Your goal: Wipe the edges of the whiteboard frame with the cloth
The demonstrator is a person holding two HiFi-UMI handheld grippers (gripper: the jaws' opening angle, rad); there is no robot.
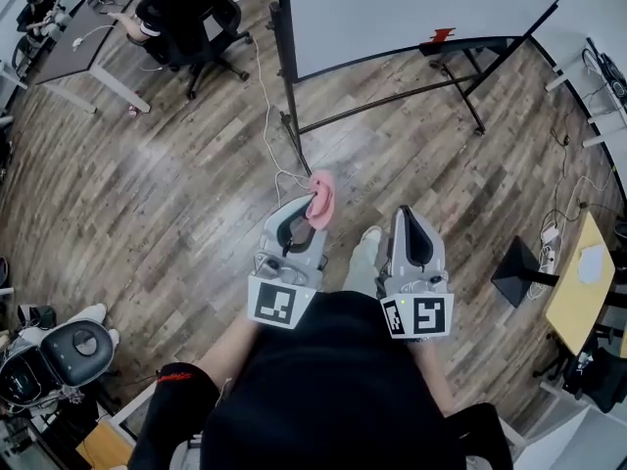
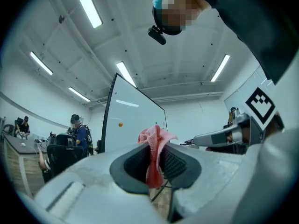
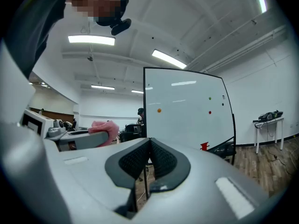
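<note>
A pink cloth sticks out of my left gripper, whose jaws are shut on it; the left gripper view shows the cloth pinched between the dark pads. My right gripper is held beside it, jaws pressed together with nothing between them. Both are close to the person's body, well short of the whiteboard, which stands on a black-framed rolling stand ahead. Its black left edge faces me. In the right gripper view the whiteboard stands upright with small coloured magnets on it.
Wooden floor lies between me and the board. A white cable trails past the stand's left leg. Office chairs and a desk are at far left, a yellow table at right, a robot base at lower left. People stand behind the board.
</note>
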